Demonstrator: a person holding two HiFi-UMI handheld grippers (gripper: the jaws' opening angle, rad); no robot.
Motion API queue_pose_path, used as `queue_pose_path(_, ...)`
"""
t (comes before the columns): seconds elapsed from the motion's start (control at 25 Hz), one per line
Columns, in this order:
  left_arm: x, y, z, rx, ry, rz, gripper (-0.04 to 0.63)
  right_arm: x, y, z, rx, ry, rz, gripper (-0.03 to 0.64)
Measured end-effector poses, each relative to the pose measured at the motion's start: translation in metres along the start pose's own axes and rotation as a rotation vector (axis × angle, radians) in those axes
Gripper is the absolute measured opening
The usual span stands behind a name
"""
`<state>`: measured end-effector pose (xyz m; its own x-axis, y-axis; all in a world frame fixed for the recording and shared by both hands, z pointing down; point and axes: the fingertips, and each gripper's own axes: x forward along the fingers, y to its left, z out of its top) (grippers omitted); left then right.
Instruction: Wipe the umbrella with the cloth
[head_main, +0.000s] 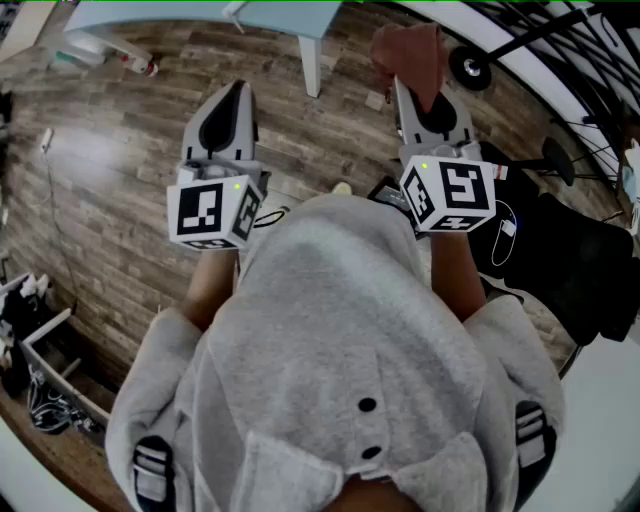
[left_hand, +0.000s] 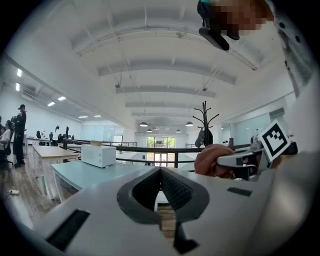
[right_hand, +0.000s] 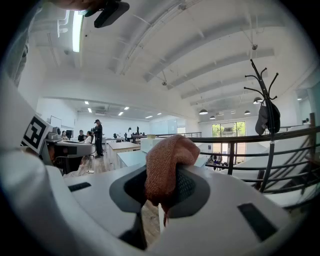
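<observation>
Umbrella: probably the black fabric mass (head_main: 585, 265) low at the far right of the head view, though its long axis cannot be told. It lies to the right of and below both grippers, which point ahead, past it. The right gripper (head_main: 420, 90) is the nearer, so it would likely have to swing right and down. The left gripper (head_main: 237, 90) has its jaws together, empty. The right jaws are clamped on the cloth (head_main: 410, 50).
</observation>
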<state>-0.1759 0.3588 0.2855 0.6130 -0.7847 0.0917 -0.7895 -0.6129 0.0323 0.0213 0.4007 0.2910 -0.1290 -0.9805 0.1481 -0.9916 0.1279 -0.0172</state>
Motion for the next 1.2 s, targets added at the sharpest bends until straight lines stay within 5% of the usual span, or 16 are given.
queue_pose_path(0.76, 0.028, -0.021, 0.008, 0.065, 0.001, 0.025, 0.015, 0.007, -0.034, -0.006, 0.039, -0.025, 0.046, 0.075)
queue_pose_path(1.2, 0.090, 0.016, 0.000, 0.034, -0.002, 0.001, 0.015, 0.070, -0.046, -0.010, 0.069, 0.006, 0.051, 0.071)
